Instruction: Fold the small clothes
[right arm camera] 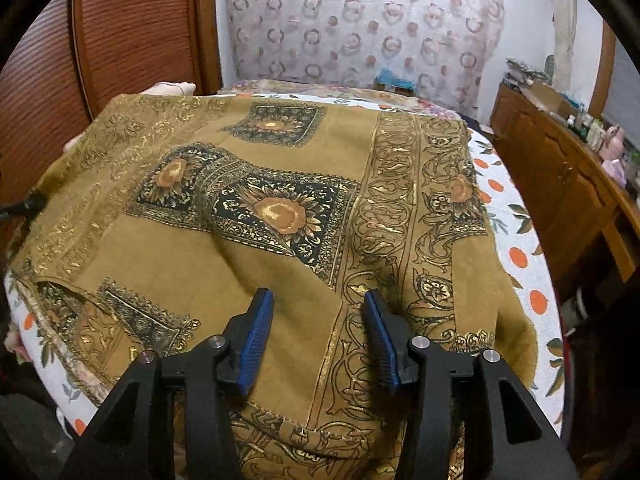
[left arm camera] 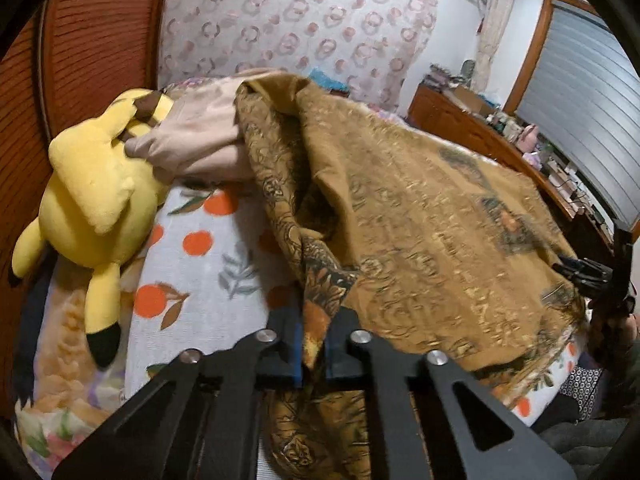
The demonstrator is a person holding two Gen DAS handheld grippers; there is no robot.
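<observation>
A mustard-brown garment (left arm camera: 420,220) printed with dark floral squares and gold borders lies over the bed. In the left wrist view a bunched edge of it rises between my left gripper's (left arm camera: 314,344) blue pads, which are shut on that fabric. In the right wrist view the garment (right arm camera: 280,208) is spread fairly flat, with a fold at its near left corner. My right gripper (right arm camera: 318,320) stands open just over the near edge, pads apart and gripping nothing. A black part at the left edge of that view looks like the other gripper (right arm camera: 24,204).
A yellow plush toy (left arm camera: 92,200) lies on the bed beside a beige pillow (left arm camera: 192,140). The sheet (left arm camera: 208,264) has an orange-fruit print. A wooden cabinet (right arm camera: 560,184) with clutter runs along the right. Ribbed wooden doors (right arm camera: 132,32) and a patterned curtain (right arm camera: 360,20) stand behind.
</observation>
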